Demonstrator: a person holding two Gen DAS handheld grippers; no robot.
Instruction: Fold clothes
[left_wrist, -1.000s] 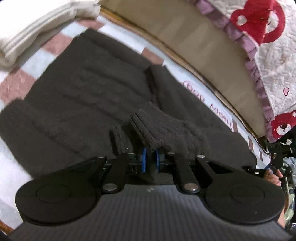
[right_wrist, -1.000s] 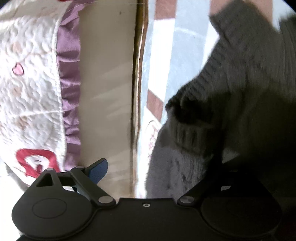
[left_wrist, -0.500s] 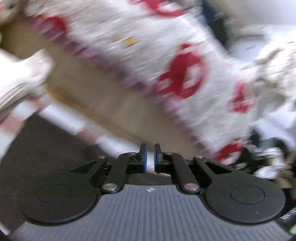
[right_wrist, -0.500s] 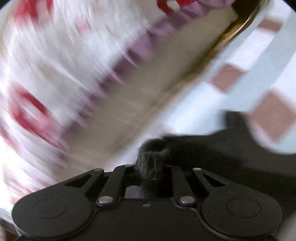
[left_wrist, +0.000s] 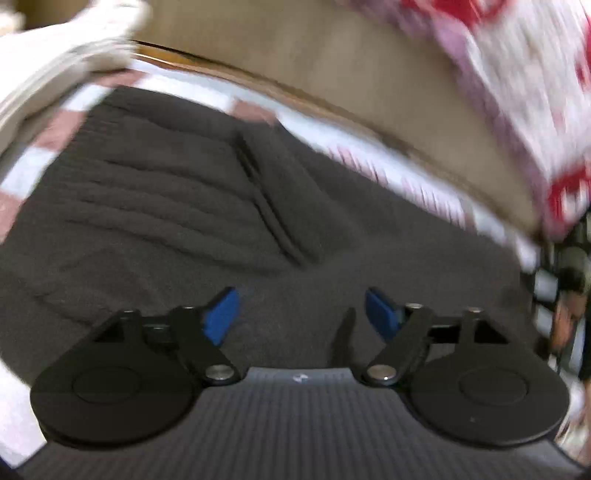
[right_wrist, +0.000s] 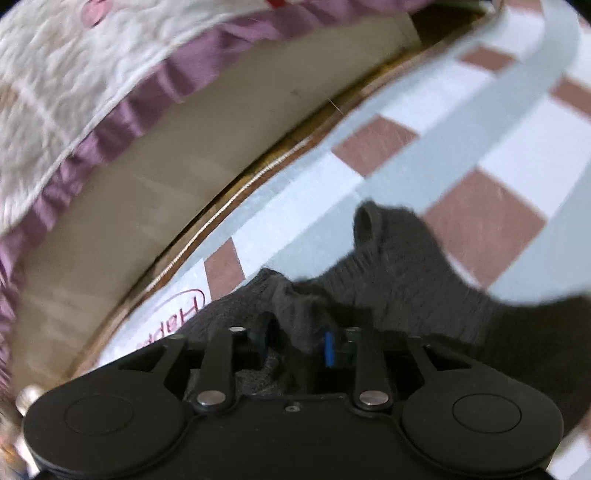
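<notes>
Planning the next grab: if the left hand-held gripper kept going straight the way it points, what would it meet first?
Most likely the dark sweater spread on the checked cloth. The left hand-held gripper has just been opening, with nothing between its jaws, and it points down at the knit just ahead of it. The picture is blurred, so depth is uncertain.

Red handwriting-style lettering reading "Happ", ringed by a red oval, stood on the white-and-brown checked sheet (right_wrist: 436, 147); the dark grey knitted sweater (right_wrist: 424, 273) hid the rest.
</notes>
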